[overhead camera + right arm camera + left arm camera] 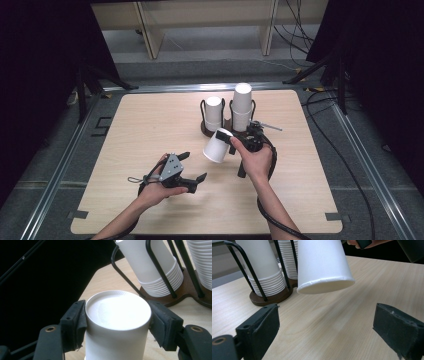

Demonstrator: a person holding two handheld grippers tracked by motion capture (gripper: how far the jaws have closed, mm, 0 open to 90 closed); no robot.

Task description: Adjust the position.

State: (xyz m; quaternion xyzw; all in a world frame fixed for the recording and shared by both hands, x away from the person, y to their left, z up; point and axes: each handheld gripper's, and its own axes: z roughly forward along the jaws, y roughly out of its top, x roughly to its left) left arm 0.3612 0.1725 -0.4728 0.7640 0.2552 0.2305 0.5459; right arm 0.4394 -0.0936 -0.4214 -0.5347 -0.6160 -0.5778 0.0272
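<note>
The right gripper view looks down on the closed base of a white cup (117, 325) squeezed between two black pads (75, 325), one on each side wall just under the base rim; the high view cannot show that contact, since there the hand hides the jaws. The left gripper view shows the same cup (323, 265) from its other end: the rolled mouth rim hangs clear above the wood, tilted, with nothing beneath it.

From the high view, the cup (218, 145) is held in the air over the middle of the desk (150, 130), mouth slanting down toward the left, base toward the right gripper (246, 142). Just behind it, toward the far edge, stands a dark rack (207, 129) with black wire posts holding two stacks of inverted cups: a shorter stack (214, 112) and a taller stack (241, 106). The held cup is near the rack but apart from it. In the left gripper view the cup covers part of the stack behind it.

The left gripper (192, 170) is held above the wood nearer the front edge, left of centre, its jaws spread wide and empty, pointing right and toward the cup. The left hand (157, 187) wraps it from below. The right hand (257, 160) grips its tool from the near side, forearm coming up from the front edge, a cable (272, 220) trailing beside it.
</note>
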